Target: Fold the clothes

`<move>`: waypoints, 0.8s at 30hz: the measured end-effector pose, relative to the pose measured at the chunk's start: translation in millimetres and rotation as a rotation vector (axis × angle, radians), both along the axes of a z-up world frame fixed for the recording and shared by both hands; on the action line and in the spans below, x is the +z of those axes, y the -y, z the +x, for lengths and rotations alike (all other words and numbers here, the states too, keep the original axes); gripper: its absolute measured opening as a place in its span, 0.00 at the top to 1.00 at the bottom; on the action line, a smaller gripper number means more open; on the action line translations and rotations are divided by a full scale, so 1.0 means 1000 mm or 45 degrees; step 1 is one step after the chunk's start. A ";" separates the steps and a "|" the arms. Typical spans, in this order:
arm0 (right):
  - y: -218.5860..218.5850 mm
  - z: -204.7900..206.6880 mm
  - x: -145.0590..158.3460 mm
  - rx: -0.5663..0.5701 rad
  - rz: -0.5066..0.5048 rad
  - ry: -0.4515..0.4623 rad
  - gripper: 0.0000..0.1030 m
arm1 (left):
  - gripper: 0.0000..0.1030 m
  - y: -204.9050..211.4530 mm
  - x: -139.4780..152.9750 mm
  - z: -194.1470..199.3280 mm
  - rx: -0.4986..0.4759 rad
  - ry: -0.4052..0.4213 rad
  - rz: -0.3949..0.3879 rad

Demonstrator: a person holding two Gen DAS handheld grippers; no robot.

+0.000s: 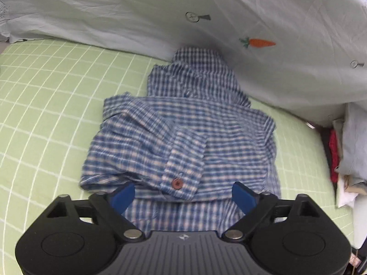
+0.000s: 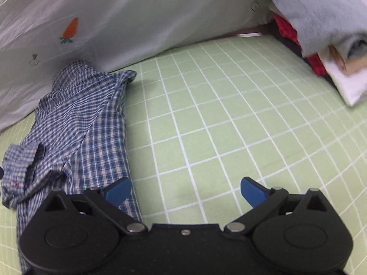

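- Shirt (image 1: pixel 183 137), blue and white checked, lies partly folded on a green sheet (image 1: pixel 45 105) with a white grid; its collar end touches the white bedding (image 1: pixel 137 18) at the far side.
- A sleeve cuff with a reddish button (image 1: pixel 177 183) lies across the shirt's near part.
- Left gripper (image 1: pixel 183 197) hangs over the shirt's near edge, blue fingers (image 1: pixel 122 196) spread wide, nothing pinched between them.
- Right gripper (image 2: pixel 184 191) is likewise spread wide and empty; it sits over bare sheet, its left finger (image 2: pixel 117 192) over the shirt's right edge.
- Bedding carries a carrot print (image 1: pixel 258 42).
- Stacked clothes (image 2: pixel 321 34) sit at the far right, well apart from the shirt.
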State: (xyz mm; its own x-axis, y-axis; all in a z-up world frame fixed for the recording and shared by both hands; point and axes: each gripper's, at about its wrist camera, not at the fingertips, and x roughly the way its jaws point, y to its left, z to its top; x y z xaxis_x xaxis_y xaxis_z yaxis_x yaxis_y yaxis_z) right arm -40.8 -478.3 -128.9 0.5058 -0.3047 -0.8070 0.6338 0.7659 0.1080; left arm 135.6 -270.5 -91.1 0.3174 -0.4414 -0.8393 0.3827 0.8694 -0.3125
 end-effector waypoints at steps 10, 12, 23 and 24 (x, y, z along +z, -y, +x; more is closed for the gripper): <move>-0.070 0.091 0.018 0.420 -0.135 0.074 0.00 | 0.08 -0.058 -0.032 0.026 0.242 -0.115 0.288; -0.086 0.111 0.016 0.530 -0.111 0.073 0.00 | 0.08 -0.065 -0.042 0.031 0.279 -0.154 0.333; -0.136 0.171 -0.008 0.771 0.137 0.072 0.10 | 0.00 -0.074 -0.064 0.045 0.270 -0.159 0.442; -0.136 0.172 -0.009 0.772 0.150 0.075 0.15 | 0.00 -0.073 -0.065 0.044 0.258 -0.151 0.463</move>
State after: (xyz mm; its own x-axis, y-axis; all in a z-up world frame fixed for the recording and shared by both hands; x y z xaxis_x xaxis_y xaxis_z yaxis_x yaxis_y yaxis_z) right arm 131.1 -341.9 -137.5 0.6058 0.1400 -0.7832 0.0801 0.9686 0.2352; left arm 179.9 -197.7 -156.0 0.2593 -0.0492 -0.9645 0.1731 0.9849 -0.0038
